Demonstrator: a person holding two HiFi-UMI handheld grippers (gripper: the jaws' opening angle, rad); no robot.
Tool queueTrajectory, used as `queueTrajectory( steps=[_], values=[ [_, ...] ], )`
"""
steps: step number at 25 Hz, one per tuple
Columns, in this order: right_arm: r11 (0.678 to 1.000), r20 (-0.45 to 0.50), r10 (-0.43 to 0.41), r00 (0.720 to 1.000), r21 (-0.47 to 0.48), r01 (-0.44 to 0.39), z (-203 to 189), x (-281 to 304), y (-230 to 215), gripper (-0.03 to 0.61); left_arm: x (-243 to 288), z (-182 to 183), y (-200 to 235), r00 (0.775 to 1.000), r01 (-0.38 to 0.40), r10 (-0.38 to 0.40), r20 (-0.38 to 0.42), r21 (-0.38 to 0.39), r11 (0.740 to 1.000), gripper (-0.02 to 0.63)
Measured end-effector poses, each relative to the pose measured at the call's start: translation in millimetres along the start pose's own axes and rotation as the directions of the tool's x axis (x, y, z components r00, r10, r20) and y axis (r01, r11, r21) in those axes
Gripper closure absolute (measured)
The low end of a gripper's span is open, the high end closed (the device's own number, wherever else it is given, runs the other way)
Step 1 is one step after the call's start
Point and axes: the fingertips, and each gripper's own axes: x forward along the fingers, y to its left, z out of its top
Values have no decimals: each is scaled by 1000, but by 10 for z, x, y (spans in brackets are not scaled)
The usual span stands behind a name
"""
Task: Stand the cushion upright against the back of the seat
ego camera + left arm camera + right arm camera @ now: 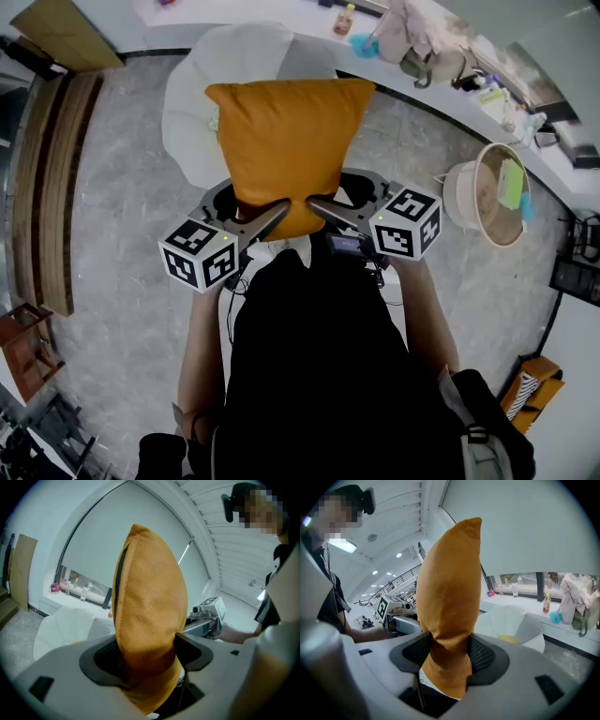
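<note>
I hold an orange cushion in the air in front of me, with both grippers pinching its lower edge. In the head view my left gripper is shut on the cushion's lower left part and my right gripper on its lower right. The left gripper view shows the cushion edge-on, squeezed between the pads of that gripper. The right gripper view shows the cushion squeezed the same way in that gripper. A white rounded seat stands beyond the cushion and is partly hidden by it.
A small yellow thing lies on the white seat. A long white ledge with a bottle and bags runs along the far side. A round white basket stands at the right, a wooden bench at the left.
</note>
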Motion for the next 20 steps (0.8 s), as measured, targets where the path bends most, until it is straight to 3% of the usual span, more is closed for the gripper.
queueTrajectory(
  steps=[10, 20],
  values=[
    [998, -17, 59, 998, -23, -60, 388, 41, -659, 328, 540, 442, 274, 999, -41, 42, -31, 31, 999, 250],
    [992, -72, 115, 991, -41, -118, 665, -159, -1566, 328, 1410, 828, 414, 992, -97, 100, -76, 37, 995, 241]
  ],
)
